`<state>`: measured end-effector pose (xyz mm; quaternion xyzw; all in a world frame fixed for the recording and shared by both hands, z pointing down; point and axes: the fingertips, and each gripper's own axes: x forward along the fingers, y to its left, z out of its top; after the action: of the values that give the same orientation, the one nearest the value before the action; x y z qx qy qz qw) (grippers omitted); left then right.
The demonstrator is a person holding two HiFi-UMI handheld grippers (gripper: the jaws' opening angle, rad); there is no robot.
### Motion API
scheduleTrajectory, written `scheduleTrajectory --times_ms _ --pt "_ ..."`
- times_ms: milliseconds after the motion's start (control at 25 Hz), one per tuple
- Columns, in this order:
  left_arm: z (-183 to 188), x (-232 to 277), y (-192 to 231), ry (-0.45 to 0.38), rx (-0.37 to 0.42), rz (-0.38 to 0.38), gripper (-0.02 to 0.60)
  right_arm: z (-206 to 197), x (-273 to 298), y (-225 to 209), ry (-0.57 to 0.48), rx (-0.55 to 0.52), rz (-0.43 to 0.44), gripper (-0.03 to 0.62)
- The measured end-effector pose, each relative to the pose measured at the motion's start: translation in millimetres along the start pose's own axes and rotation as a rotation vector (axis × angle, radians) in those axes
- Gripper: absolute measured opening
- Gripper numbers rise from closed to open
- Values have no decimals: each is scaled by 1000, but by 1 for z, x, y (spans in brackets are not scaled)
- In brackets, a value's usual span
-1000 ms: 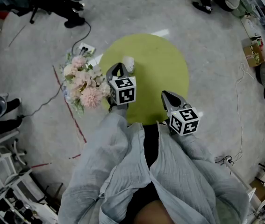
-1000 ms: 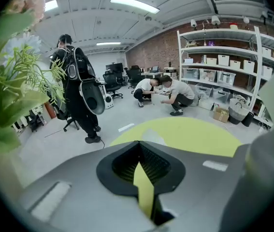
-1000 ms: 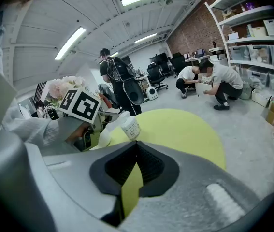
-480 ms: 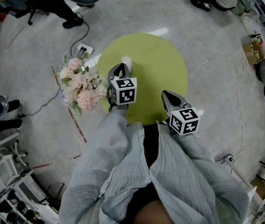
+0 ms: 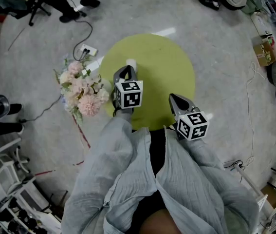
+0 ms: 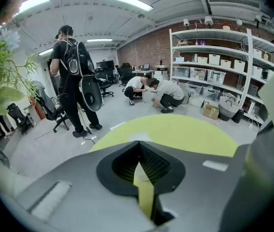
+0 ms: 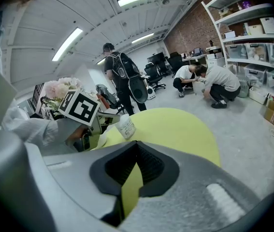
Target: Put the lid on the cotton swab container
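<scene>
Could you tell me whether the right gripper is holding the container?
No, the right gripper has its jaws together on nothing, while the container stands apart on the table.

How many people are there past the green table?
3. A standing person with a backpack at left; a crouching person in white and a crouching person in grey beside the shelves. More may be hidden.

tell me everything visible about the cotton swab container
The cotton swab container is a small whitish cylinder, plastic-looking, with a printed label on its side. It stands on the yellow-green round table, near the edge by the flowers, just ahead of the left gripper; whether they touch is unclear. Its top is too small to read.
</scene>
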<state>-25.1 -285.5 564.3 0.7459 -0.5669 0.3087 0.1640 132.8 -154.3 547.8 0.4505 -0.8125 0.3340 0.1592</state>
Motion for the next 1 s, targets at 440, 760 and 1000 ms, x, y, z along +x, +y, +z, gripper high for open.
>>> scheduleTrajectory --times_ms 440,760,1000 --pt "-3 1 1 9 -22 4 15 -1 0 -10 -7 25 -13 2" --pt "-2 3 -1 45 22 -8 12 -1 2 -15 -10 37 -14 2" --pt "0 6 -3 90 39 -15 11 -1 4 -15 -13 39 -13 2"
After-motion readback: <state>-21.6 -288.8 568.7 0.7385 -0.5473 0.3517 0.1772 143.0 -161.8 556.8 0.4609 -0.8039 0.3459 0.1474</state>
